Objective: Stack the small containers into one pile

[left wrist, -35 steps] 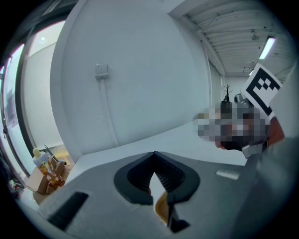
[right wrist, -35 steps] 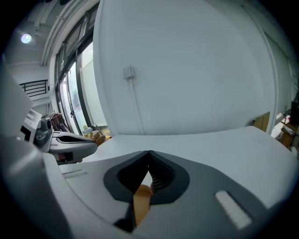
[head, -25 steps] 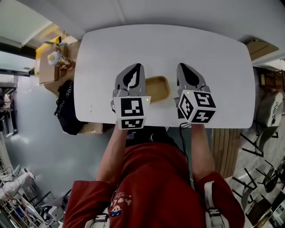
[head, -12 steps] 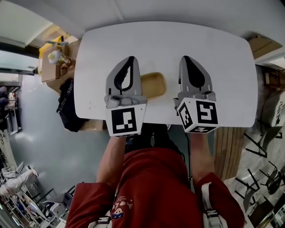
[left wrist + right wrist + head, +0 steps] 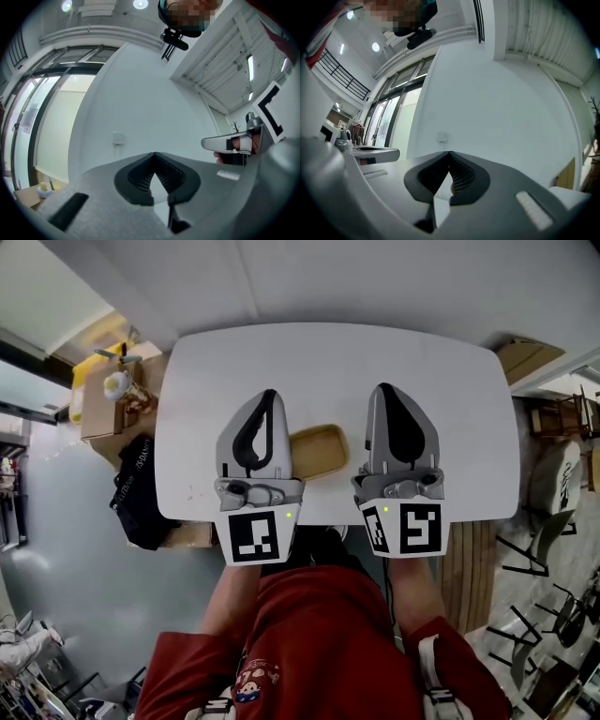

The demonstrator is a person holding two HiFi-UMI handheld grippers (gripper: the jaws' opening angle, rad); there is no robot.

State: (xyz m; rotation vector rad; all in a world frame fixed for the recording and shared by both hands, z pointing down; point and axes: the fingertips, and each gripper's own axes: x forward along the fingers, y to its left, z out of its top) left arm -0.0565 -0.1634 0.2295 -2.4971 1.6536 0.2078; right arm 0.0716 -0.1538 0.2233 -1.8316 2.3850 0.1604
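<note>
The tan container (image 5: 321,450) sits on the white table (image 5: 422,362) close to its near edge, about midway along that edge. No other container shows anywhere on the table. From the head view we cannot tell whether this is a single piece or several already nested. What shows of it is shallow with rounded corners, and it looks a little longer along the near edge than across it. Its left end is hidden, so we hold that loosely.

The container lies between our two tools. The left tool (image 5: 266,394) overlaps the container's left end in the head view, while a strip of bare table shows between the container and the right tool (image 5: 382,388). We judge the left tool the nearer of the two, though neither touches the container.

Both tools have their jaws fully together with nothing between them. The left gripper view shows the left tool's tips meeting at a point (image 5: 153,153), and the right gripper view shows the same for the right tool (image 5: 449,152). Each of those views looks out at a pale wall (image 5: 140,93), not the table, so the tools are aimed up and away from the container, which lies below their line of sight.

We judge that any coming grasp depends on tipping a tool down toward the near edge and opening it, most likely the left one.
</note>
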